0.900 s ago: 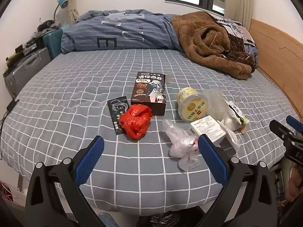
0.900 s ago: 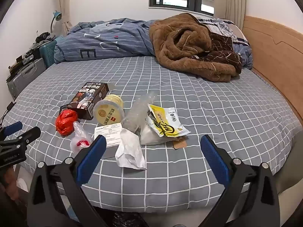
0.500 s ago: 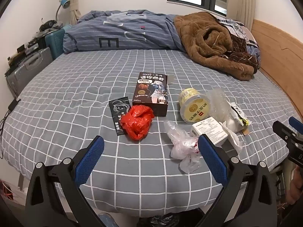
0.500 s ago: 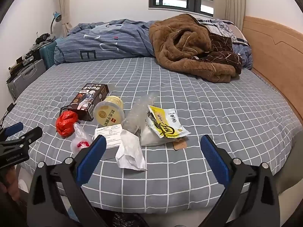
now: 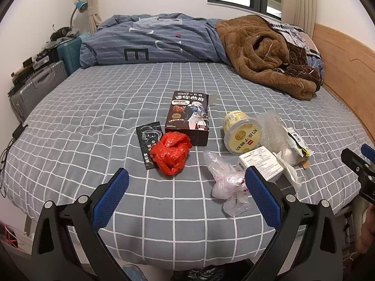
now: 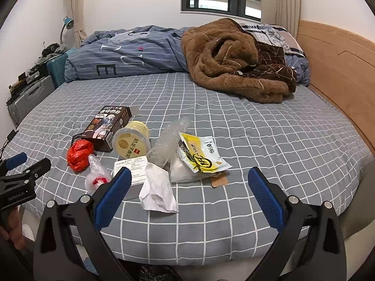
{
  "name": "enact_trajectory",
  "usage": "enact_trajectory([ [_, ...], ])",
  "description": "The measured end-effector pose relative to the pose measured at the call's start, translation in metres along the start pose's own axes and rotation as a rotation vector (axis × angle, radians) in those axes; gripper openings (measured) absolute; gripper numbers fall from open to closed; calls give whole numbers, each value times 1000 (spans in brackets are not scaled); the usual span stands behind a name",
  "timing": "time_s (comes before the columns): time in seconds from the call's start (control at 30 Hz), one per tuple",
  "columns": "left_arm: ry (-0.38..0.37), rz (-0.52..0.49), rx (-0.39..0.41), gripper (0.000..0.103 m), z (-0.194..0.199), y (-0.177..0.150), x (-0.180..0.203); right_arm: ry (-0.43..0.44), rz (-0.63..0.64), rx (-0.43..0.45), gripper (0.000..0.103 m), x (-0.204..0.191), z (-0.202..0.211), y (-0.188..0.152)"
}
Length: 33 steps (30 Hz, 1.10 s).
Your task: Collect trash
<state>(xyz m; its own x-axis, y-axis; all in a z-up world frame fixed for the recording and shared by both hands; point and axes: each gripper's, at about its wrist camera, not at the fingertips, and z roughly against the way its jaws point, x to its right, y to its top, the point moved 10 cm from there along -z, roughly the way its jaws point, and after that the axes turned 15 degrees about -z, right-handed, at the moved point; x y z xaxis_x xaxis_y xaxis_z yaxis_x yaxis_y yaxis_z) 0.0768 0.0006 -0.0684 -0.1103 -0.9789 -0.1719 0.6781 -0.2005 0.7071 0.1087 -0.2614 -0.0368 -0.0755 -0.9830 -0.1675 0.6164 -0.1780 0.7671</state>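
Trash lies in a loose group on the grey checked bed (image 5: pixel 93 121). I see a crumpled red bag (image 5: pixel 171 154), a black sachet (image 5: pixel 148 145), a dark snack box (image 5: pixel 188 114), a yellow tub (image 5: pixel 241 133), a clear crumpled bag (image 5: pixel 228 182), a white carton (image 5: pixel 260 161), bubble wrap (image 6: pixel 168 140), a yellow wrapper (image 6: pixel 201 154) and white paper (image 6: pixel 157 187). My left gripper (image 5: pixel 186 194) hangs open over the bed's near edge, short of the red bag. My right gripper (image 6: pixel 187 194) is open too, above the white paper. Neither holds anything.
A brown fleece blanket (image 6: pixel 234 58) and a blue striped duvet (image 5: pixel 152 39) are heaped at the far side. A wooden headboard (image 6: pixel 339 53) runs along the right. Suitcases (image 5: pixel 37 86) stand left of the bed. A black bag (image 5: pixel 201 274) shows below the near edge.
Both views have risen a little, with the trash sitting slightly lower in frame. Nothing on the bed has moved, and both grippers stay open.
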Motion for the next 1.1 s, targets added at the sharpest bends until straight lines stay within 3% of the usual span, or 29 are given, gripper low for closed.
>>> enact_trajectory([
  [1.1, -29, 2, 4, 97, 3, 5, 2, 4, -13, 3, 95, 3, 4, 3],
])
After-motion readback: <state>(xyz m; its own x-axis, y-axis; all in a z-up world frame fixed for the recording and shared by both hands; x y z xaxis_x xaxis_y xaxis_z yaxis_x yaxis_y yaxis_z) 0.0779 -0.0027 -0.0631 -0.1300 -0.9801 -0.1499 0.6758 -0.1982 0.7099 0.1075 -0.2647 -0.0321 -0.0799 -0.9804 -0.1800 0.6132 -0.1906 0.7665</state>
